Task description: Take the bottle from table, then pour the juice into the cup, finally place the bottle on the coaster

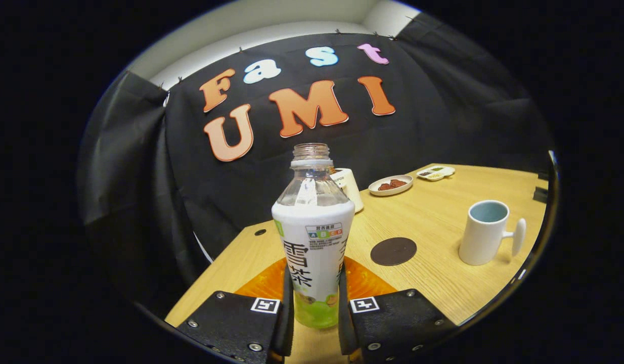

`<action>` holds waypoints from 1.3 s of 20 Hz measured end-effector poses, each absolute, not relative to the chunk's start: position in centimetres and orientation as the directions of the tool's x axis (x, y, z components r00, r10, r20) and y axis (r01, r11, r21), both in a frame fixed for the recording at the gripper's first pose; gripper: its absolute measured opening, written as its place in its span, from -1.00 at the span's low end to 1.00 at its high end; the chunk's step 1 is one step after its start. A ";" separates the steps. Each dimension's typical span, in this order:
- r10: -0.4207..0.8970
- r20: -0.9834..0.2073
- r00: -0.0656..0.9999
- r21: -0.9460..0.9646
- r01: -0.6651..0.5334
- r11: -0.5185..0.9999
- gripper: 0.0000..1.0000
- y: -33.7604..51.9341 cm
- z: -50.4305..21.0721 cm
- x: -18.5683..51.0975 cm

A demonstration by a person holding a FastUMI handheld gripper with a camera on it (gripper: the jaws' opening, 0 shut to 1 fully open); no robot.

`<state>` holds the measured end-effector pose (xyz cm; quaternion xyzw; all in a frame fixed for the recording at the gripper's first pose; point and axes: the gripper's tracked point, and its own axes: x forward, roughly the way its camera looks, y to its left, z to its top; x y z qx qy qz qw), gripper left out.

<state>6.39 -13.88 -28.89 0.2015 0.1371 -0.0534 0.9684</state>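
The tongs (314, 303) are closed on the juice bottle (313, 242), one finger pressing on each side, low down near its bottom. The bottle stands straight up and has no cap on. It looks lifted a little above the wooden surface (433, 212), but I cannot tell for sure. The mug (486, 231) sits off to the right, and the dark round coaster (393, 251) lies between the bottle and the mug. Because the hold is so low, the tall bottle could tip or slip when it is leaned over. Then juice could splash beside the mug.
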 end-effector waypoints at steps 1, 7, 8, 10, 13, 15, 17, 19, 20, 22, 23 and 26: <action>-0.043 -0.286 0.957 0.414 0.164 0.895 -0.28 -14.1 -28.7 6.4; -0.068 -0.324 0.944 0.606 0.262 0.751 -0.28 -16.4 -28.6 6.5; -0.066 -0.319 0.945 0.647 0.268 0.714 -0.28 -16.7 -28.3 6.5; -0.071 -0.314 0.947 0.712 0.284 0.642 -0.28 -17.5 -28.0 6.8; -0.091 -0.342 0.935 0.757 0.331 0.564 -0.28 -19.0 -28.5 6.9; -0.102 -0.349 0.932 0.790 0.351 0.503 -0.28 -20.1 -28.4 7.2; -0.116 -0.345 0.932 0.826 0.360 0.434 -0.28 -21.1 -28.3 7.3; -0.127 -0.342 0.931 0.855 0.364 0.370 -0.28 -22.2 -28.1 7.7; -0.131 -0.346 0.929 0.861 0.370 0.350 -0.28 -22.6 -28.2 7.7; -0.139 -0.362 0.922 0.866 0.388 0.316 -0.28 -23.5 -28.6 7.8; -0.143 -0.367 0.919 0.870 0.393 0.297 -0.28 -23.9 -28.8 7.9; -0.146 -0.369 0.918 0.893 0.394 0.219 -0.28 -24.6 -28.7 7.6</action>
